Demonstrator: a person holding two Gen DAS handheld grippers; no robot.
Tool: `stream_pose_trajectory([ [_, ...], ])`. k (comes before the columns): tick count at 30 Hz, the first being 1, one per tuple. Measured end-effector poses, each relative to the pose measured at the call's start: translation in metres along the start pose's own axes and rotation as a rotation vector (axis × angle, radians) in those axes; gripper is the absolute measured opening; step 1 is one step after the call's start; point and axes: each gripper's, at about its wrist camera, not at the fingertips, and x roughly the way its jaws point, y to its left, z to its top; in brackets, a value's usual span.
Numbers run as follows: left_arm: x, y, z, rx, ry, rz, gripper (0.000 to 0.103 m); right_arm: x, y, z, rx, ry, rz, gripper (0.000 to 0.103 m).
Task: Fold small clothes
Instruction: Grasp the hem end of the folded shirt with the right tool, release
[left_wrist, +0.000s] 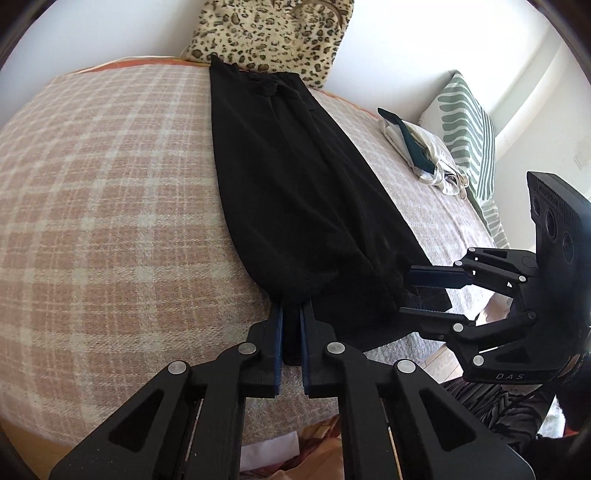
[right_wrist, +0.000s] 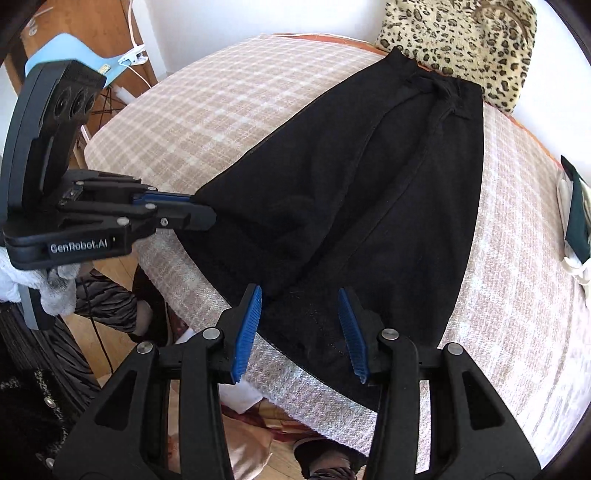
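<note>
Black trousers (left_wrist: 295, 177) lie folded lengthwise on the plaid bed cover (left_wrist: 110, 206), waistband at the far end by the leopard pillow, leg hems at the near edge. My left gripper (left_wrist: 291, 314) is shut on the near left hem of the trousers; it shows from the side in the right wrist view (right_wrist: 207, 212). My right gripper (right_wrist: 301, 306) is open, its blue pads on either side of the right hem of the trousers (right_wrist: 369, 206), which lies between them. In the left wrist view the right gripper (left_wrist: 406, 291) straddles that hem from the right.
A leopard-print pillow (left_wrist: 273, 33) leans on the wall at the far end. A folded pile of light and dark green clothes (left_wrist: 421, 151) lies at the right, beside a green striped cushion (left_wrist: 469, 125). Wooden furniture and a blue chair (right_wrist: 74, 48) stand left of the bed.
</note>
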Motion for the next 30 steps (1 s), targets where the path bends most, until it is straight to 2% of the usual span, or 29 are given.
stream_pose_trajectory([
  [2,-0.005,0.004,-0.002,-0.013,-0.007,-0.006,0.005,0.005,0.006,0.000,-0.016,0.002,-0.024,0.034],
  [3,-0.007,0.006,-0.003,-0.017,-0.006,-0.005,0.005,0.009,0.009,0.000,-0.029,0.016,-0.034,0.018],
  [4,-0.008,0.008,-0.005,-0.022,-0.007,-0.002,0.004,0.011,0.012,0.000,-0.043,0.022,-0.048,0.011],
  [7,-0.010,0.011,-0.010,-0.005,0.003,0.009,0.005,0.012,0.023,0.001,-0.102,0.010,-0.075,0.009],
  [12,-0.013,0.013,-0.014,0.015,0.007,0.032,0.005,0.010,0.020,0.003,-0.094,0.025,0.014,0.008],
  [14,-0.014,0.013,-0.013,0.016,0.023,0.034,0.012,0.010,0.018,0.001,-0.109,0.041,0.030,0.009],
  [15,-0.016,0.013,-0.013,0.015,0.027,0.022,0.012,0.009,0.015,0.001,-0.092,0.046,0.045,0.012],
  [17,-0.021,0.011,-0.012,0.028,0.025,0.021,0.012,0.000,0.005,0.000,-0.027,0.044,0.119,0.020],
  [19,-0.029,0.012,-0.011,0.033,0.013,0.006,0.019,-0.020,-0.010,-0.004,0.046,-0.011,0.183,0.030],
  [21,-0.037,0.017,-0.010,0.003,0.008,-0.027,0.024,-0.040,-0.030,-0.011,0.129,-0.087,0.191,0.036],
  [24,-0.040,0.026,-0.007,-0.033,0.027,-0.059,0.025,-0.053,-0.065,-0.029,0.297,-0.141,0.174,0.038],
  [28,-0.033,0.034,-0.001,-0.082,0.062,-0.079,0.025,-0.039,-0.102,-0.052,0.470,-0.090,0.165,0.038],
  [30,-0.030,0.036,0.003,-0.103,0.071,-0.097,0.031,-0.032,-0.109,-0.057,0.502,-0.071,0.203,0.038],
])
